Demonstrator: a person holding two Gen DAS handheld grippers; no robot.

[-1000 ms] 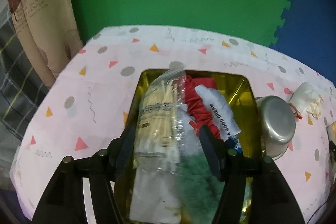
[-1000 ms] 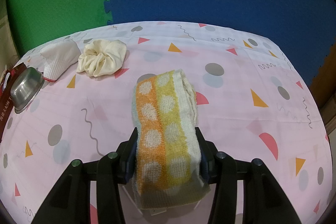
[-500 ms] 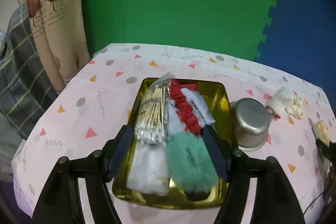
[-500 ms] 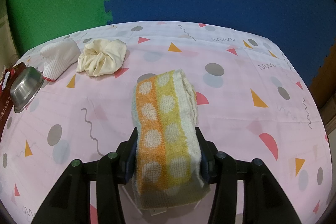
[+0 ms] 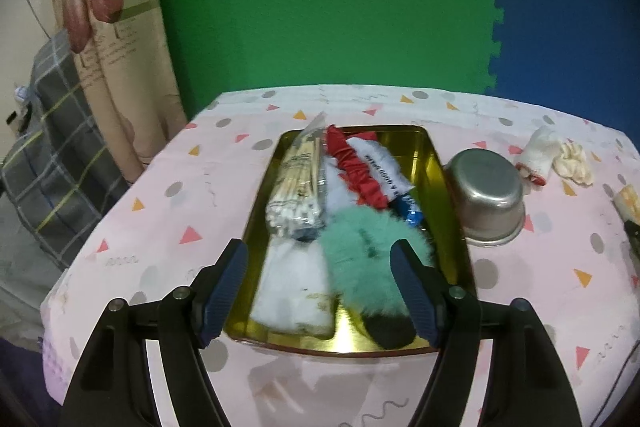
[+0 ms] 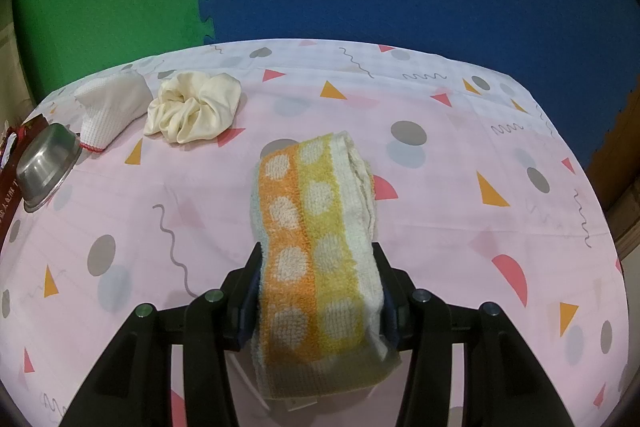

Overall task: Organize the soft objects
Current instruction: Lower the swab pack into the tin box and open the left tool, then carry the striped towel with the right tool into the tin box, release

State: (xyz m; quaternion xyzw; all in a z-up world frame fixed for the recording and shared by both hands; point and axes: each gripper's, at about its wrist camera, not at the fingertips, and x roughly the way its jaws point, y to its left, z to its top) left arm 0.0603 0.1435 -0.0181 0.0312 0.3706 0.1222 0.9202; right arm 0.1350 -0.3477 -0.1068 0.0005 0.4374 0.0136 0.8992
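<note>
A gold tray (image 5: 440, 163) in the left wrist view holds a bag of cotton swabs (image 5: 298, 183), a red scrunchie (image 5: 356, 171), a green fluffy scrunchie (image 5: 362, 251) and white soft items (image 5: 294, 291). My left gripper (image 5: 320, 295) is open and empty, above the tray's near end. My right gripper (image 6: 318, 291) is shut on a folded orange and yellow dotted towel (image 6: 316, 239), over the tablecloth. A cream scrunchie (image 6: 196, 109) and a white knit cloth (image 6: 112, 107) lie at the far left of the right wrist view.
An upturned steel bowl (image 5: 488, 195) stands right of the tray; it also shows in the right wrist view (image 6: 44, 167). Green and blue foam mats form the back wall. A plaid cushion (image 5: 48, 163) lies off the table's left edge.
My left gripper has pulled back and up from the tray, leaving the swab bag in it. The right gripper and towel have not moved.
</note>
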